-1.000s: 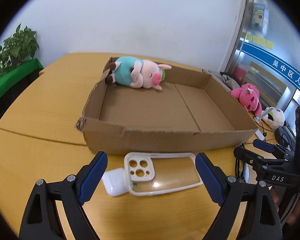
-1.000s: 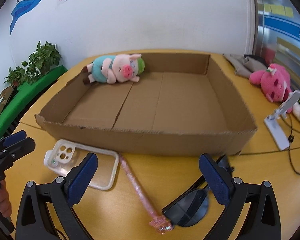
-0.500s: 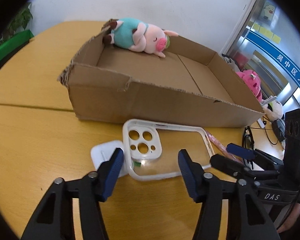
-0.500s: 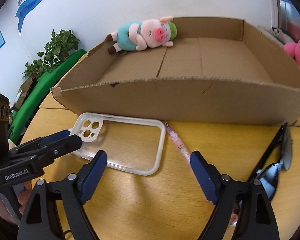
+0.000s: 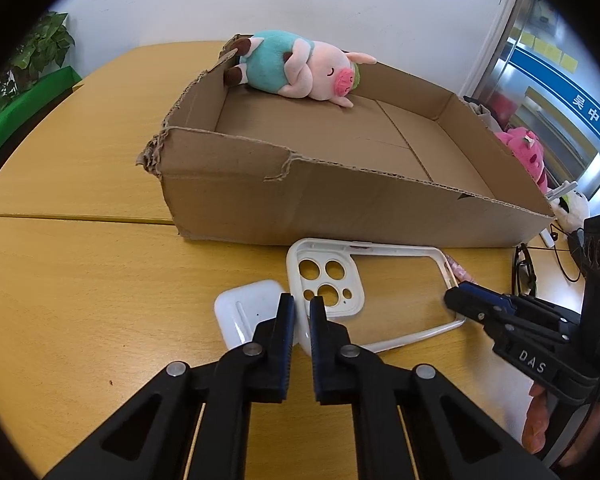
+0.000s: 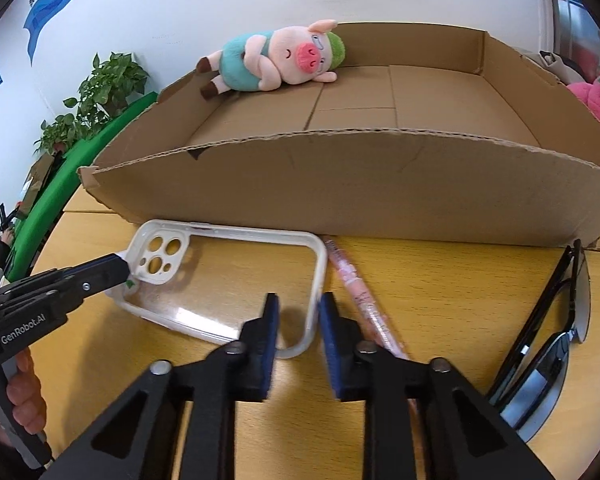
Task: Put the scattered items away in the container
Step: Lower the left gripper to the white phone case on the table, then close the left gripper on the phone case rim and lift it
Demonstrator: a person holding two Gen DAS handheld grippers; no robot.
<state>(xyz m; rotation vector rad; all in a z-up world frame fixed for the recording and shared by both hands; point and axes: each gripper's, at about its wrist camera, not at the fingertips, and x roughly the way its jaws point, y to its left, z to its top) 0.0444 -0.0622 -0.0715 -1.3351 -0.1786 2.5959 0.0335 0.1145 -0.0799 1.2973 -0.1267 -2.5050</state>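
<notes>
A clear phone case [image 5: 340, 280] [image 6: 220, 276] with a white rim lies on the table in front of the cardboard box [image 5: 340, 208] [image 6: 360, 192]. My left gripper [image 5: 302, 312] is shut on the case's camera-end edge. My right gripper [image 6: 298, 308] stands narrowly open with its jaws on either side of the case's other end rim, almost closed on it. A white earbud case [image 5: 244, 312] lies left of the phone case. A pink pen [image 6: 360, 292] and black sunglasses [image 6: 556, 328] lie to the right. A plush pig [image 5: 300, 68] [image 6: 276, 56] lies in the box's far corner.
The wooden table [image 5: 80, 280] carries a pink plush [image 5: 528, 156] and a white plush [image 5: 572, 208] beyond the box's right end, with cables. A green plant [image 6: 100, 96] stands at the left.
Both grippers dropped toward the phone case and closed. The left went from wide open to shut on its camera end. The right narrowed around the other end.
</notes>
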